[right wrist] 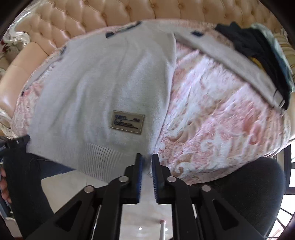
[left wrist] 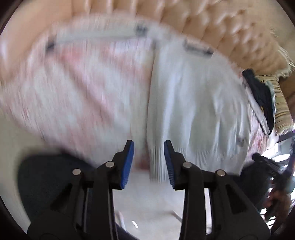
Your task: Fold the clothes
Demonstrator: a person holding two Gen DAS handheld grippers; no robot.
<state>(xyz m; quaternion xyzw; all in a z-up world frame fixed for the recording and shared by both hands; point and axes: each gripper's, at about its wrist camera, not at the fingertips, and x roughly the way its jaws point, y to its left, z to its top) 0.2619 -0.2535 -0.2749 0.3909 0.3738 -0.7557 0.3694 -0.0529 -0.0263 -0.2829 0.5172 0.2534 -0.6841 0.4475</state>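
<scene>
Sweater (right wrist: 95, 96), pale grey-white with a ribbed hem and a sewn label (right wrist: 127, 121), lies flat on the pink patterned cover (right wrist: 221, 118) in the centre-left of the right wrist view. Right gripper (right wrist: 147, 158) stands slightly apart at the hem corner, pinching nothing. Left gripper (left wrist: 149, 147) is spread, empty, above the hem. Dark clothes (right wrist: 258, 55) lie upper right, before the tufted sofa back (right wrist: 110, 14).

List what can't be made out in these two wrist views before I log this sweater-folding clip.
- Left wrist view: motion blur smears the pink bedspread and the dark marks at the sweater's top.
- Right wrist view: the label text is too small to read.
- Right wrist view: the dark clothes pile is cut by the fisheye edge.
- Right tool: blur hides whether its pads pinch the hem.
</scene>
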